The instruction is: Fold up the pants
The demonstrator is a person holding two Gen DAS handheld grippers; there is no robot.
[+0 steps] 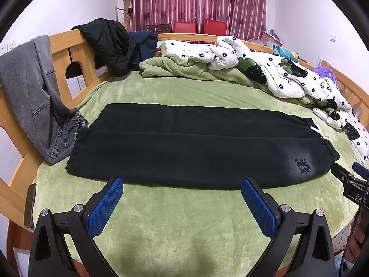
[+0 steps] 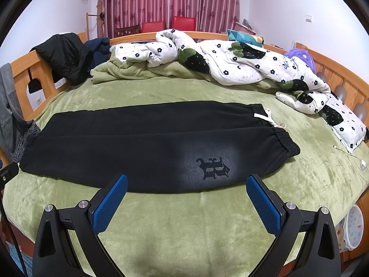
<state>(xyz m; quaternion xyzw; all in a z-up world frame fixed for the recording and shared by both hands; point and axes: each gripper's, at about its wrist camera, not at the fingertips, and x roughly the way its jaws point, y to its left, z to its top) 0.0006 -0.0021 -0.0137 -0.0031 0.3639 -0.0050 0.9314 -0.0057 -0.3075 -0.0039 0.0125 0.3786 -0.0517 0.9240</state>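
Two grippers agape; black pants (image 1: 184, 145) flat; green bedspread (image 1: 184, 226); maroon curtains (image 1: 196, 2)

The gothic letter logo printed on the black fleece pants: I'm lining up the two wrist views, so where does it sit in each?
Left wrist: the gothic letter logo is at lower right, near the elastic waistband.
Right wrist: it is near the centre, just beyond the open tool tips.
Shared landmark: the white flower-print quilt bunched along the far side of the bed.

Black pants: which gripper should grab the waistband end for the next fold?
Probably right. The right gripper hovers open near the logo and waistband; the left gripper hovers open nearer the cuff half of the black pants.
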